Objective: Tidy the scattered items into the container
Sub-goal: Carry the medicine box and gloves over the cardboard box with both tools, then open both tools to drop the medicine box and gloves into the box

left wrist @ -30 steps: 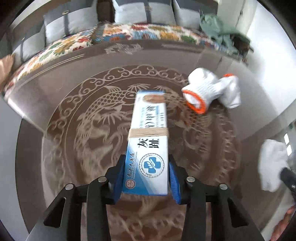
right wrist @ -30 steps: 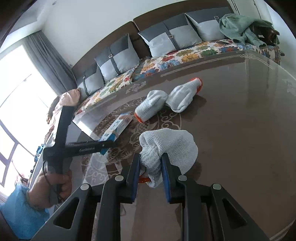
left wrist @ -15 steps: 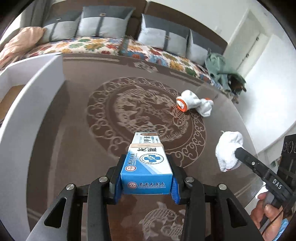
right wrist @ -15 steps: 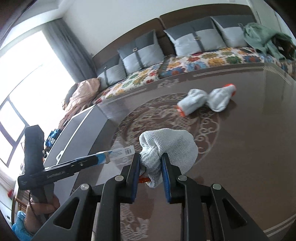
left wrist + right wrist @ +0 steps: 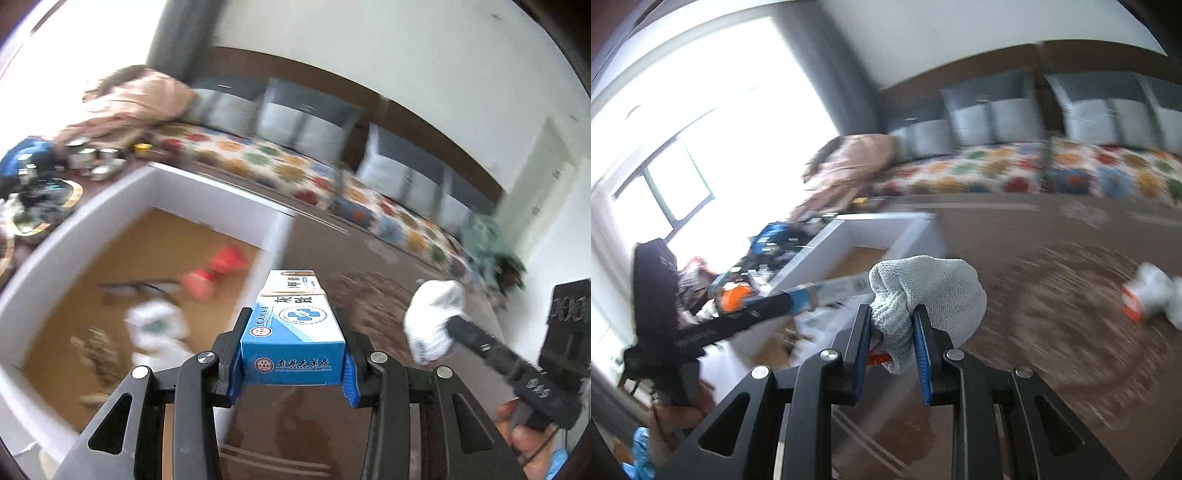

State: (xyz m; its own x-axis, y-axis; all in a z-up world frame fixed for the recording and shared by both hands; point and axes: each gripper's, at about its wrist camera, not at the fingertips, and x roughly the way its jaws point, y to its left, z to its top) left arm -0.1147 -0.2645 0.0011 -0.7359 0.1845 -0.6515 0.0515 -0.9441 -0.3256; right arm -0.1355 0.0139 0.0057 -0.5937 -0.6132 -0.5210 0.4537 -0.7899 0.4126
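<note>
Two loads are in transit toward the bin (image 5: 74, 236): the left tool (image 5: 293, 354) is clamped on a blue-and-white box (image 5: 295, 321), and the right tool (image 5: 891, 343) pinches a white glove (image 5: 931, 288). The box hangs just beside the bin's near wall, above the table (image 5: 314, 424); the glove is a little farther from the bin. Another glove pair (image 5: 1152, 291) lies on the table, well apart from the bin. Next, I judge, each tool must clear the wall, get over the cardboard floor and only then open.
</note>
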